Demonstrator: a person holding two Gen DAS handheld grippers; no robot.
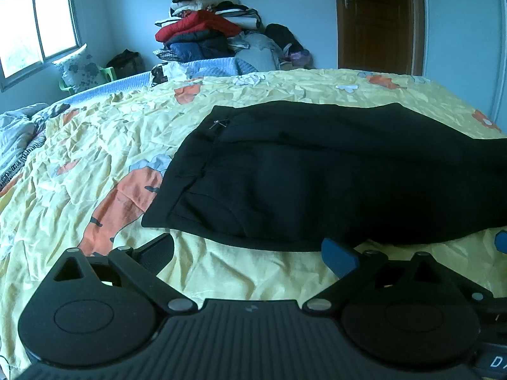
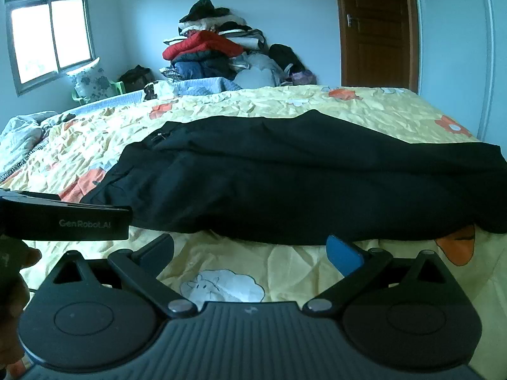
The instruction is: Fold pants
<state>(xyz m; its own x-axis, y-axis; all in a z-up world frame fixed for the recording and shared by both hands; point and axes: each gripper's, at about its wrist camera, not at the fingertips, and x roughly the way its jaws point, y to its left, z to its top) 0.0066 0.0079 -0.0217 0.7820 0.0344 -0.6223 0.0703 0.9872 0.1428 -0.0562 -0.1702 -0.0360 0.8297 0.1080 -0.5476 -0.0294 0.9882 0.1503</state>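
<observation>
Black pants (image 1: 317, 177) are laid on the yellow bedsheet (image 1: 95, 145); left gripper (image 1: 250, 253) and right gripper (image 2: 250, 251) are held spread wide, empty, just before the pants' near edge.

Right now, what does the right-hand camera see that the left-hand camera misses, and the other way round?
Only the right wrist view shows the left gripper from the side, the white sheep print, and the pants' right end. Only the left wrist view shows the big orange print beside the pants. Both show the black pants on the yellow bedspread, the clothes pile, window, door, and open jaws.
</observation>
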